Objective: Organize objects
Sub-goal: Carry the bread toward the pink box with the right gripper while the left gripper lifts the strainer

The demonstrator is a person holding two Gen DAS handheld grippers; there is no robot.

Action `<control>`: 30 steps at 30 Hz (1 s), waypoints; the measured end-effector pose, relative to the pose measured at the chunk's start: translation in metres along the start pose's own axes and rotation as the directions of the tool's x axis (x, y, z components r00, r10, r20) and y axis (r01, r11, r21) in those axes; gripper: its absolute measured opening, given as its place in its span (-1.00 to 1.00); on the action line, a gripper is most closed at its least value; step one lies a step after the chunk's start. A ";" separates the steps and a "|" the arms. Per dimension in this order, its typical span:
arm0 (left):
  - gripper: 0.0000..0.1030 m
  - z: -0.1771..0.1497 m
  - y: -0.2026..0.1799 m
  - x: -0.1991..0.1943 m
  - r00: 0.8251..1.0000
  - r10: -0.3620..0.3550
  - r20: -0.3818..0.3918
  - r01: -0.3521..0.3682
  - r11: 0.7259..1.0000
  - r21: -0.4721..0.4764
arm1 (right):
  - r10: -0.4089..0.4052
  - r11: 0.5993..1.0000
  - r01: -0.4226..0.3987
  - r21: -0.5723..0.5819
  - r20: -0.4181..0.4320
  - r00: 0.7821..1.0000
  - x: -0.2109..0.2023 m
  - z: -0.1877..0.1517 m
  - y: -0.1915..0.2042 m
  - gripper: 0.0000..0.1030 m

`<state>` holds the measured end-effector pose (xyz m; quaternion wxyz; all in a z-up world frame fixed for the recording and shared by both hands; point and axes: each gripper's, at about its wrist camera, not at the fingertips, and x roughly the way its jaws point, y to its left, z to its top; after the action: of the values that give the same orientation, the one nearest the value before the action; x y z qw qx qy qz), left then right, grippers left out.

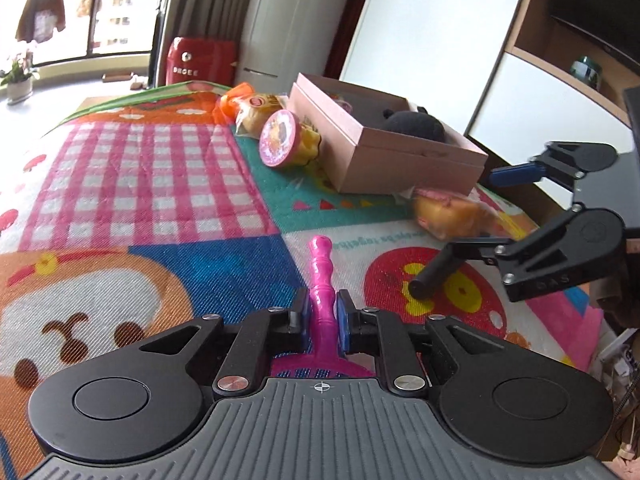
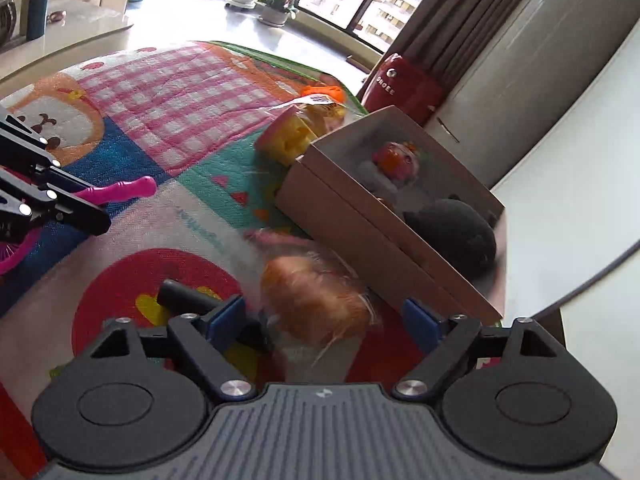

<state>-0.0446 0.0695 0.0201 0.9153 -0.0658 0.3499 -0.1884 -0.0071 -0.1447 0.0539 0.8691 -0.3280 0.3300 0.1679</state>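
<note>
The left gripper (image 1: 323, 312) is clamped on the neck of a glossy pink plastic ridged handle (image 1: 321, 276), blue pads pressed to both sides; the handle points forward over the blue patch of the colourful woven picnic mat (image 1: 152, 168), and a pink round meshed head shows beneath the jaws. In the right wrist view the same handle (image 2: 120, 191) sticks out past the left gripper at the mat's left side.

The right gripper (image 2: 326, 320) stands with jaws wide apart. A wrapped orange-yellow bun in clear plastic (image 2: 316, 300) lies between the pads, blurred; the pads do not visibly press on it. It rests on the mat by its right edge, just beside the near wall of the open pale pink cardboard box (image 1: 404, 160).

Inside the box lie a dark grey plush toy (image 2: 456, 236) and a small orange-pink figure (image 2: 396, 158).

Against the box's far-left wall lies a yellow tub with a pink round lid (image 1: 280, 138), tipped on its side. Beyond it sits another wrapped bun (image 1: 256, 114), then an orange plastic item (image 1: 236, 100) near the mat's far edge.

A red appliance (image 1: 198, 62) stands on the floor past the mat.
</note>
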 end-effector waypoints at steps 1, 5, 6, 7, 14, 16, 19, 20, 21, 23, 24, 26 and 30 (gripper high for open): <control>-0.68 0.000 -0.001 0.000 1.000 0.004 -0.003 -0.004 1.000 0.005 | -0.041 0.999 0.041 -0.003 0.002 0.999 -0.002 -0.004 0.000 0.76; -0.68 0.002 -0.005 0.001 1.000 0.025 -0.015 -0.025 0.999 0.023 | -0.082 0.993 0.082 0.079 -0.009 0.997 -0.006 -0.016 -0.012 0.76; -0.68 0.002 -0.006 0.002 0.999 0.032 -0.016 -0.031 0.999 0.028 | -0.009 0.987 0.010 0.159 -0.010 1.000 -0.009 -0.018 -0.022 0.78; -0.68 0.003 -0.008 0.002 0.999 0.039 -0.018 -0.038 0.999 0.032 | 0.074 0.966 -0.071 0.248 -0.003 0.997 -0.010 -0.019 -0.035 0.84; -0.68 0.003 -0.013 0.004 0.997 0.070 -0.029 -0.069 0.996 0.052 | 0.209 0.796 -0.223 0.563 0.090 0.974 0.005 -0.013 -0.074 1.00; -0.68 0.004 -0.014 0.004 0.997 0.076 -0.032 -0.074 0.996 0.053 | 0.218 0.769 -0.210 0.603 0.061 0.974 0.025 -0.009 -0.071 1.00; -0.68 0.004 -0.014 0.003 0.996 0.080 -0.038 -0.077 0.995 0.061 | 0.266 0.733 -0.209 0.647 0.010 0.964 0.052 -0.009 -0.065 0.96; -0.68 0.004 -0.014 0.003 0.996 0.079 -0.040 -0.076 0.995 0.064 | 0.275 0.730 -0.210 0.651 0.001 0.961 0.057 -0.011 -0.061 0.85; -0.68 0.003 -0.014 0.003 0.996 0.077 -0.039 -0.075 0.995 0.063 | 0.267 0.741 -0.201 0.641 -0.007 0.964 0.058 -0.012 -0.058 0.67; -0.68 0.003 -0.013 0.003 0.996 0.076 -0.037 -0.074 0.996 0.054 | 0.227 0.777 -0.174 0.604 -0.010 0.974 0.050 -0.012 -0.051 0.20; -0.68 0.003 -0.013 0.002 0.996 0.077 -0.037 -0.075 0.996 0.050 | 0.233 0.781 -0.182 0.597 -0.008 0.973 0.046 -0.013 -0.051 0.10; -0.68 0.003 -0.015 0.003 0.996 0.086 -0.039 -0.084 0.995 0.055 | 0.230 0.778 -0.186 0.600 0.004 0.973 0.036 -0.017 -0.053 0.09; -0.68 0.003 -0.022 0.004 0.992 0.119 -0.044 -0.116 0.990 0.077 | 0.178 0.814 -0.169 0.555 0.038 0.983 0.009 -0.024 -0.052 0.08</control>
<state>-0.0462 0.0475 0.0259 0.9178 -0.0062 0.3681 -0.1487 0.0145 -0.1985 0.0579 0.9053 -0.0311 0.3996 0.1404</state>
